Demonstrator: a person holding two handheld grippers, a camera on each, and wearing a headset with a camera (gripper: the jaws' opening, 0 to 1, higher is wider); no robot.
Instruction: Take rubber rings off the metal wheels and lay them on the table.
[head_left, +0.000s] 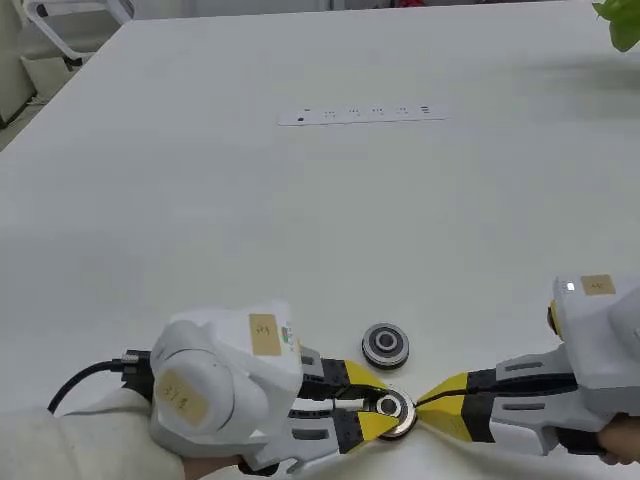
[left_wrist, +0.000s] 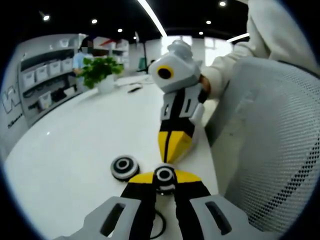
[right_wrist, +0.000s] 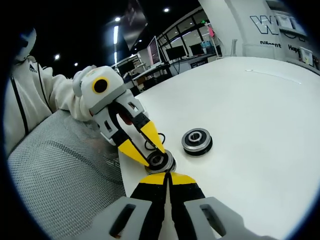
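Observation:
A metal wheel (head_left: 390, 408) with a black rubber ring on its rim sits at the table's near edge. My left gripper (head_left: 378, 406) is shut on it, one yellow tip on either side; the same wheel (left_wrist: 165, 176) lies between those tips in the left gripper view. My right gripper (head_left: 424, 401) comes in from the right, jaws shut, with its tips against the wheel's (right_wrist: 160, 161) rim. I cannot tell whether they pinch the ring. A second wheel (head_left: 385, 343) with a black ring lies flat on the table just beyond, untouched.
A white power strip (head_left: 360, 114) lies at mid-table, far from the grippers. A grey mesh chair back (left_wrist: 270, 145) stands close to the table's near edge. A potted plant (left_wrist: 100, 72) stands at the far corner. A black cable (head_left: 85, 378) trails from the left gripper.

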